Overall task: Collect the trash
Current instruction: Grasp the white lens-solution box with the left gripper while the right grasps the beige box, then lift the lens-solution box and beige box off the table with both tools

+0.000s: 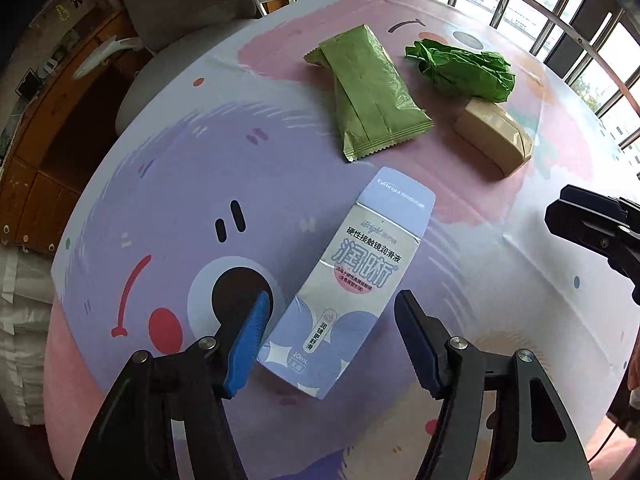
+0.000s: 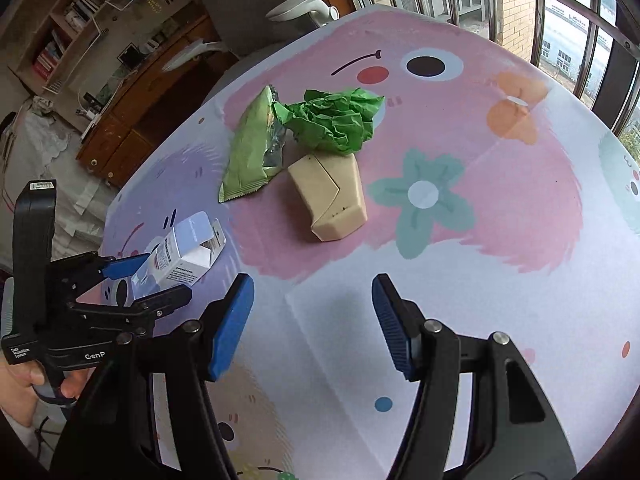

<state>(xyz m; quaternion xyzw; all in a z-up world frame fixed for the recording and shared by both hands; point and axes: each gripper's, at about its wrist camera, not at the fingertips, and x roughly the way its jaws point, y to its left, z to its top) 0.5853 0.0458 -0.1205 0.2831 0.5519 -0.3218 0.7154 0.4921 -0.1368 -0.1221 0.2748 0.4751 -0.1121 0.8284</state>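
Hidden: right gripper [image 1: 592,224] cut off at 3 o'clock in left view, spread wide over bare cloth | Left gripper [image 1: 332,320] released, straddling eye-drop carton [image 1: 340,280] | Carton lies flat, long axis 7-to-1 o'clock, open flap far | Green wrapper [image 1: 368,92], crumpled green paper [image 1: 464,70], beige box [image 1: 494,136] toward 12 | Cartoon tablecloth [image 2: 500,240], barred window [image 2: 560,20] behind.
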